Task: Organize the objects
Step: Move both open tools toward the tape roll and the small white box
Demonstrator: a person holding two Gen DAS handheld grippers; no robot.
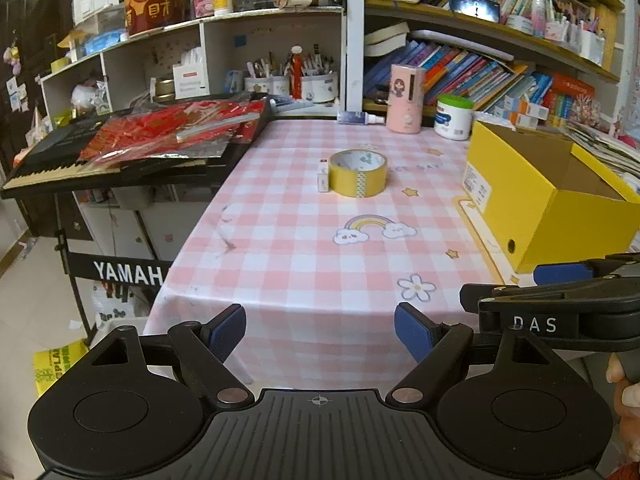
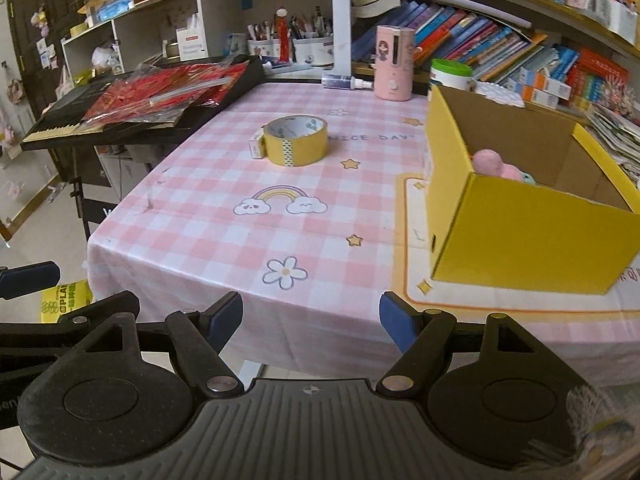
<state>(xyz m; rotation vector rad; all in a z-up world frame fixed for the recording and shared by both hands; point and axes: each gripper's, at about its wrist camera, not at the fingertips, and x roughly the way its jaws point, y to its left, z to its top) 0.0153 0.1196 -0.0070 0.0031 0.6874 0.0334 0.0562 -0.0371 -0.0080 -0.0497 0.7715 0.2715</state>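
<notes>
Both grippers, left gripper (image 1: 320, 330) and right gripper (image 2: 311, 322), gape empty at the table's (image 2: 192, 248) near edge.

We see even, soft indoor light with faint shadows on the bench (image 1: 304, 248). Fisheye distortion bends the shelves (image 1: 500, 20) and darkens the corners. In the right wrist view the yellow box (image 2: 520, 240) looks slightly motion-blurred.

Upper left: keyboard (image 1: 60, 168) bearing red packets (image 1: 168, 132). Upper centre: pen cups (image 1: 296, 84), pink cylinder (image 1: 406, 98). Upper right: bookshelf (image 1: 500, 72).
</notes>
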